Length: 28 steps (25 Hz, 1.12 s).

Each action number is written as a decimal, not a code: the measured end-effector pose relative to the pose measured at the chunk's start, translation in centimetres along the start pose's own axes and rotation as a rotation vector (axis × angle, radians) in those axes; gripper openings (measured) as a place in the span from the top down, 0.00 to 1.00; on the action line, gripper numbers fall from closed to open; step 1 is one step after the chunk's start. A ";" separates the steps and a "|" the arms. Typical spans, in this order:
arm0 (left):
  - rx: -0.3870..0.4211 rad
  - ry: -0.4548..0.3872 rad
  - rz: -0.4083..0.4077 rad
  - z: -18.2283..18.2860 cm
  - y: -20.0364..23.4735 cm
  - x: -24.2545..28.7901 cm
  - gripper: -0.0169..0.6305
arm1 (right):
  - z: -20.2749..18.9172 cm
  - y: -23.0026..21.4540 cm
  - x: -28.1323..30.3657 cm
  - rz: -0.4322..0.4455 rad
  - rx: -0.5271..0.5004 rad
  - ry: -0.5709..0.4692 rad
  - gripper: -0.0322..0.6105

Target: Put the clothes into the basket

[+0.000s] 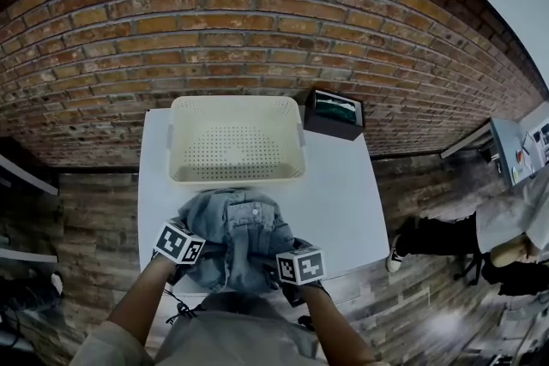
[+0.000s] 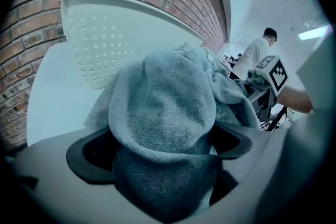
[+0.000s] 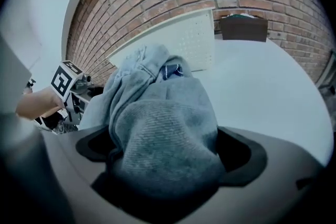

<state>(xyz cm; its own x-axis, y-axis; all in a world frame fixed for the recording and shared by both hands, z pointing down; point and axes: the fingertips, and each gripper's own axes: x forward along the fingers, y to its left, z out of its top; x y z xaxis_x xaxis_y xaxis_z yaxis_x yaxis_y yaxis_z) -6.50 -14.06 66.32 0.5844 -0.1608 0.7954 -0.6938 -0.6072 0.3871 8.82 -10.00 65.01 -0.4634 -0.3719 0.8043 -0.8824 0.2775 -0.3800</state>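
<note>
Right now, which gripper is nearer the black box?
Right. The right gripper is at the right edge of the denim, on the same side of the table as the box; the left gripper is at its left edge, farther off.

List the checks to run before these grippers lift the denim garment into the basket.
1. Basket empty and upright: ok.
2. Denim garment on the table, in front of the basket: ok.
3. Left gripper clamped on denim: not ok; jaws wide apart, fabric between them.
4. Right gripper clamped: not ok; jaws wide apart around fabric.
5. Black box clear of the path: ok, beside the basket.
6. Nothing hidden under the garment: cannot tell.
</note>
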 end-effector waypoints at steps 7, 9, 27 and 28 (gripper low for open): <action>-0.011 0.043 -0.040 0.1 -0.3 0.9 0.11 | -0.1 0.5 1.9 0.114 0.014 0.124 0.05; -0.010 0.018 -0.042 0.3 -0.7 1.0 0.12 | 0.0 0.8 2.2 0.124 -0.010 0.142 0.05; -0.024 -0.173 -0.137 1.4 -6.6 -0.8 0.49 | 1.4 4.0 0.5 0.214 -0.314 0.057 0.33; -0.011 -0.186 -0.130 1.5 -7.1 -1.1 0.49 | 1.4 4.1 0.1 0.204 -0.315 0.039 0.34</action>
<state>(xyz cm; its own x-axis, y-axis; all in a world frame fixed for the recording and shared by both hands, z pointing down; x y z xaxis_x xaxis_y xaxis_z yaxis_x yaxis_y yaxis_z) -1.57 -10.81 62.04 0.7361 -0.2231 0.6391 -0.6116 -0.6237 0.4867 5.08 -10.19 62.88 -0.6185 -0.2485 0.7455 -0.7006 0.6039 -0.3800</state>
